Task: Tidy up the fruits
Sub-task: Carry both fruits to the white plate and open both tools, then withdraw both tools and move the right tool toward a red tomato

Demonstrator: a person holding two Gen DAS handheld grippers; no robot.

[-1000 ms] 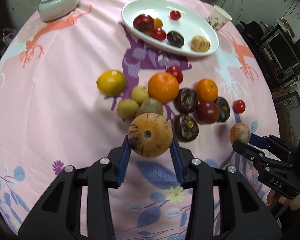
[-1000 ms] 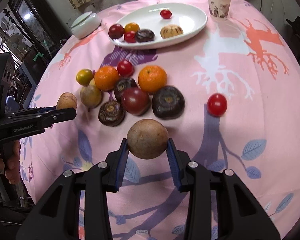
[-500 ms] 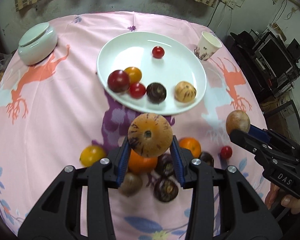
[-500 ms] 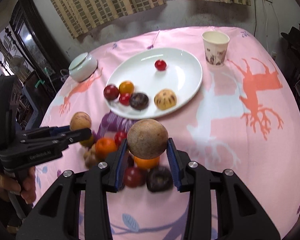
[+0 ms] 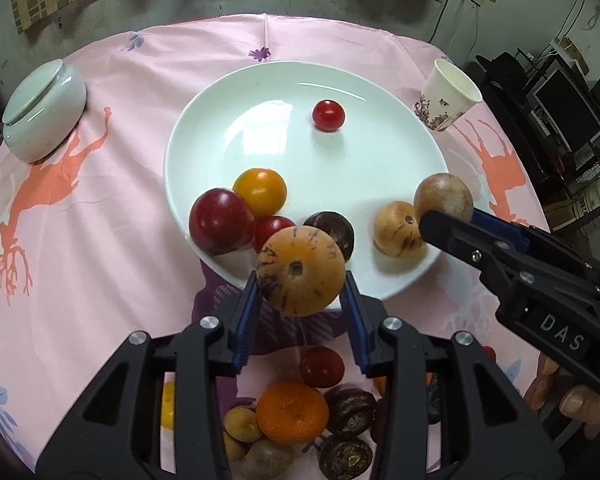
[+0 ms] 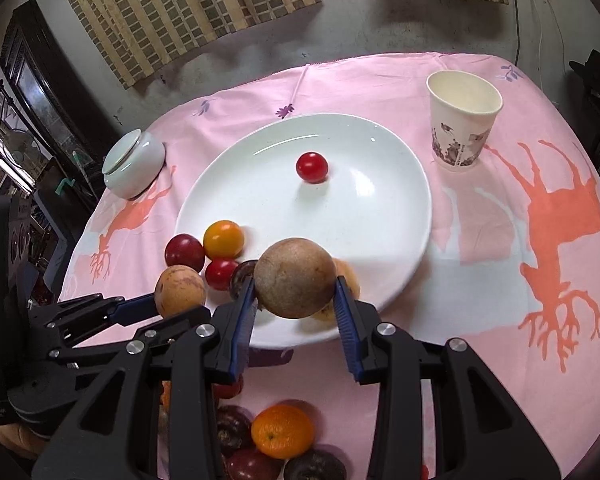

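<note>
My left gripper (image 5: 300, 292) is shut on a striped orange-yellow melon (image 5: 300, 270), held above the near rim of the white plate (image 5: 300, 152). My right gripper (image 6: 296, 300) is shut on a round brown fruit (image 6: 295, 278), also over the plate's near rim (image 6: 380, 300). The plate holds a cherry tomato (image 5: 328, 115), an orange tomato (image 5: 260, 191), a red plum (image 5: 220, 227), a dark passion fruit (image 5: 332, 230) and a second striped melon (image 5: 396, 229). The right gripper also shows in the left wrist view (image 5: 444, 212), and the left gripper in the right wrist view (image 6: 180, 300).
A pile of loose fruit lies on the pink cloth under the grippers, among them a mandarin (image 5: 292, 412) and dark passion fruits (image 5: 346, 456). A paper cup (image 6: 462, 118) stands right of the plate. A lidded white bowl (image 5: 40, 110) stands at the left.
Both grippers have moved forward with their fruits, from above the loose pile to above the plate's near rim. The plate now looks much closer in both views.
</note>
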